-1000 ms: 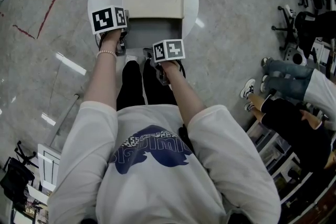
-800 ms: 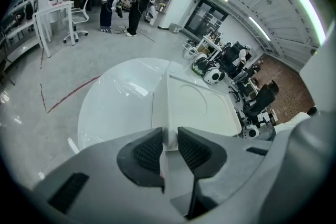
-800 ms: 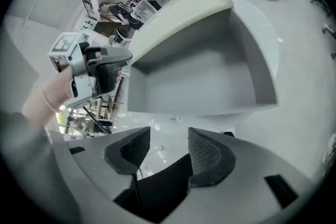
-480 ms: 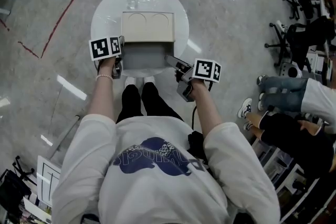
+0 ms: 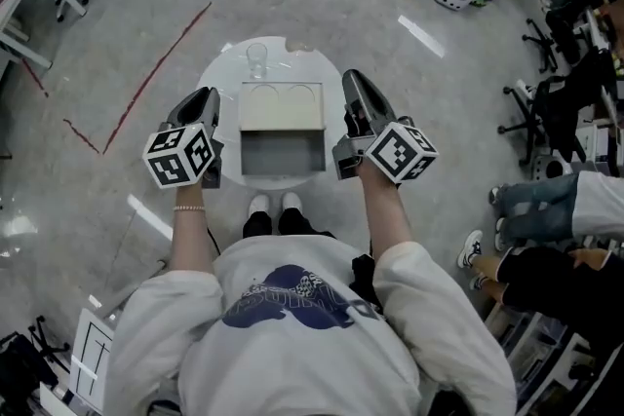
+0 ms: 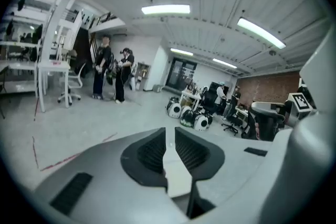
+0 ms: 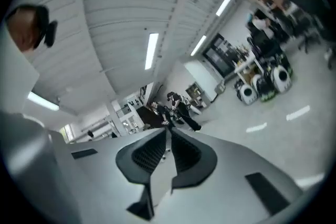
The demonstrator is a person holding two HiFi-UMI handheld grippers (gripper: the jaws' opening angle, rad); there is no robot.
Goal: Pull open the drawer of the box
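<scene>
A round white table (image 5: 216,91) is seen under the box (image 5: 281,106), whose drawer (image 5: 282,154) is pulled out toward the person. The left gripper (image 5: 203,99) and right gripper (image 5: 351,81) are held beside the box, their jaws narrowly apart and closing, with nothing between them. A glass (image 5: 256,60) is set behind the box.

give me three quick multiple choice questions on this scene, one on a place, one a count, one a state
1. Where is the glass relative to the box?
A on top of it
B inside it
C beyond it, on the table

2. How many round recesses mark the box top?
A one
B two
C four

3. The drawer is:
A pulled open
B shut
C taken out fully

Answers: C, the glass stands at the table's far edge; B, two circles lie side by side; A, the drawer's inside shows in front of the box.
</scene>
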